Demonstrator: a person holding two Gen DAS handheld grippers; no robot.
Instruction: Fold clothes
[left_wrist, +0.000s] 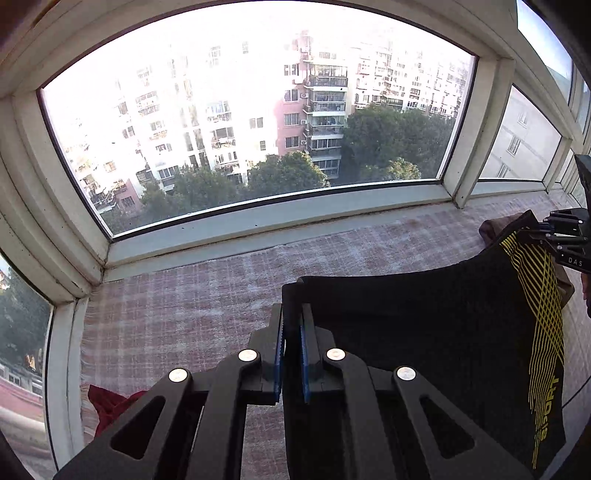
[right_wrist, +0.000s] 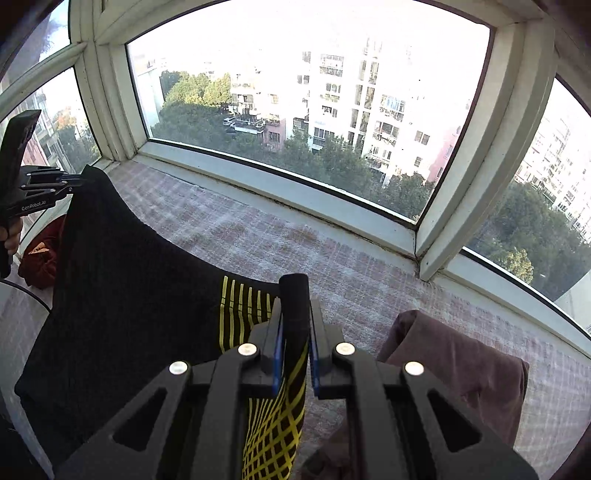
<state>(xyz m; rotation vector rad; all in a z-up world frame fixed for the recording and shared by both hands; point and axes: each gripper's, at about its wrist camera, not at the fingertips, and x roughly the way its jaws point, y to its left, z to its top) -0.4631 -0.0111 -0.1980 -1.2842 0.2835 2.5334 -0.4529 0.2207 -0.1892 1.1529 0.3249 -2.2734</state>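
Above checked mat (left_wrist: 221, 295), tongs (left_wrist: 291, 325) pinching black garment (left_wrist: 424, 332).

High-rise flat's bay window (left_wrist: 258, 122), checked blanket (left_wrist: 207, 295) on its ledge, apartment blocks (right_wrist: 369, 92) outside.

Big bay window (left_wrist: 258, 122) fills the top half of both views, white frames all round, pretty washed out by daylight. Outside there are pale apartment blocks (right_wrist: 369, 92), one pinkish block (left_wrist: 291, 122) near the middle of the left wrist view, and dark green treetops (left_wrist: 388, 140) along the bottom of the glass. Below the sill, a faded pink-and-white checked cloth (left_wrist: 184, 295) covers the ledge across the middle of both frames. A few parked cars (right_wrist: 231, 123) show tiny in the right wrist view, upper centre-left.
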